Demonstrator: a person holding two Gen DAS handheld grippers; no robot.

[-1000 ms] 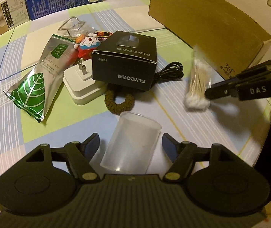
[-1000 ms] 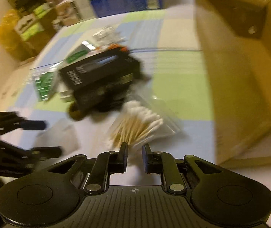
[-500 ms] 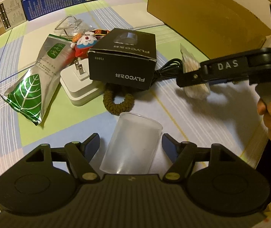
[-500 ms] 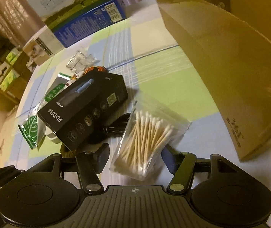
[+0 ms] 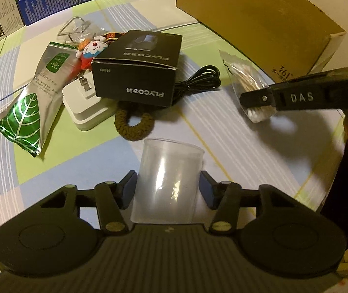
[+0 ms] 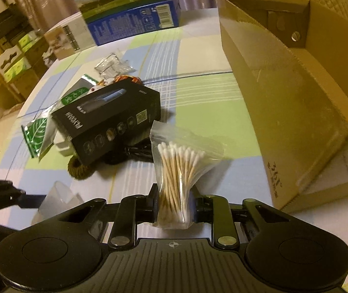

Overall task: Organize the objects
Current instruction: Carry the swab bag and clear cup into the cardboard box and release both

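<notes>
A clear plastic cup [image 5: 171, 171] stands on the checked tablecloth between the pads of my left gripper [image 5: 168, 183]. Its jaws are closing and both pads touch the cup's sides. My right gripper [image 6: 174, 200] is closing on a small zip bag of cotton swabs [image 6: 178, 161], and the bundle is pinched narrow between the pads. In the left wrist view that bag [image 5: 244, 78] hangs at the tip of the right gripper [image 5: 259, 97], to the right of the cup. The cup [image 6: 59, 195] also shows at the lower left of the right wrist view.
An open cardboard box [image 6: 295, 97] stands along the right side. Behind the cup lie a black FLYCO box [image 5: 139, 73], a white plug adapter [image 5: 86, 112], a brown hair tie [image 5: 134, 124], a black cable [image 5: 198, 83], a green leaf pouch [image 5: 34, 102] and a toy figure [image 5: 93, 48].
The left jaws have come in from wide of the cup onto its sides. The right jaws opened around the flat swab bag, then closed and squeezed it.
</notes>
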